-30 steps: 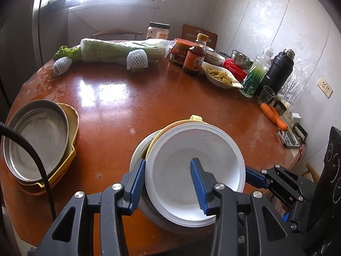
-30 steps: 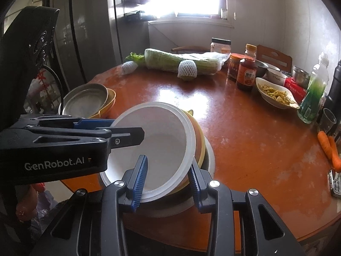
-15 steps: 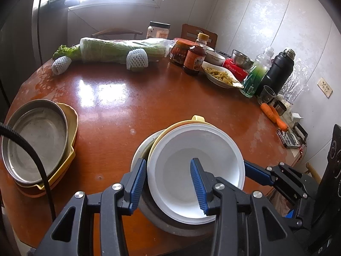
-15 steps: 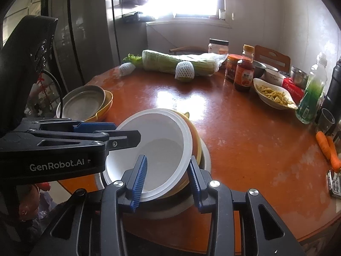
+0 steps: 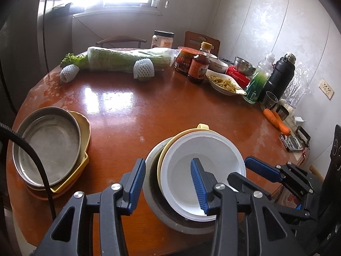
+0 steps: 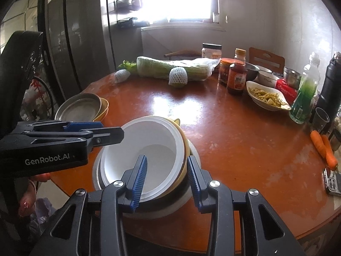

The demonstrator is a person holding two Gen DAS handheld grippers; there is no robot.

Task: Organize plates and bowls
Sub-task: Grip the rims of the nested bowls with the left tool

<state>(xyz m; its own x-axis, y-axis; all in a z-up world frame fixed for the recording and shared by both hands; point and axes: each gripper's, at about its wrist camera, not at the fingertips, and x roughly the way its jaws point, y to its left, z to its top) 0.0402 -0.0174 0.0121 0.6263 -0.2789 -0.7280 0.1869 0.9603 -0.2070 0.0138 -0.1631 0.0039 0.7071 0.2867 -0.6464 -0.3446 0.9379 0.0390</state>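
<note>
1. Left wrist view, far to the left of the white bowl (image 5: pixel 208 149): a metal plate (image 5: pixel 49 140) lying on top of yellow plates (image 5: pixel 85 128), one pile, well apart from the bowl. Looks finished, as a judgement.
2. Just left of the white bowl: left gripper (image 5: pixel 167 166), tilted downward, jaws narrow. One pad outside the grey bowl (image 5: pixel 152 155), the other inside the white bowl, all the rims between them. Cannot tell if the pads press.
3. The white bowl itself: nested in a yellow bowl (image 5: pixel 181 134), and that one in the grey bowl, near the front edge of the table (image 5: pixel 149 98). Leaning a little, not yet seated level.
4. Step in hand, probably: settling the white bowl into the bowl pile.
5. Next move, probably: lower until the white bowl sits flat, then open both jaws and draw back upward, without dragging the rims.
6. Right of the white bowl, in the right wrist view: right gripper (image 6: pixel 167 160), also tilted downward, jaws narrow. One pad inside the white bowl, the other beside the outer wall of the yellow bowl. Cannot tell if a real grip or only a straddle.
</note>
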